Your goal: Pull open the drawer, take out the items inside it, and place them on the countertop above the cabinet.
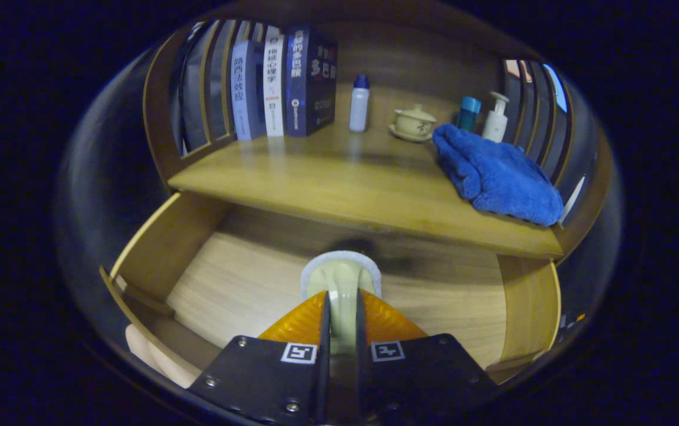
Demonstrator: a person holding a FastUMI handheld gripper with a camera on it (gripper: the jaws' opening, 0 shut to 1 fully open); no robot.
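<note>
While the drawer [244, 284] stands pulled open below the table [339, 183], the tool [340, 322] is clenched on a cream-coloured brush-like item with a pale grey rim [342, 278], both orange fingers [298, 322] pressing its neck above the drawer floor. Judged from here, the lift should go straight up, clearing the table's front edge, then set down at 12 o'clock, short of the blue towel [496, 174] at 2 o'clock and the books [283, 83] at 11.
</note>
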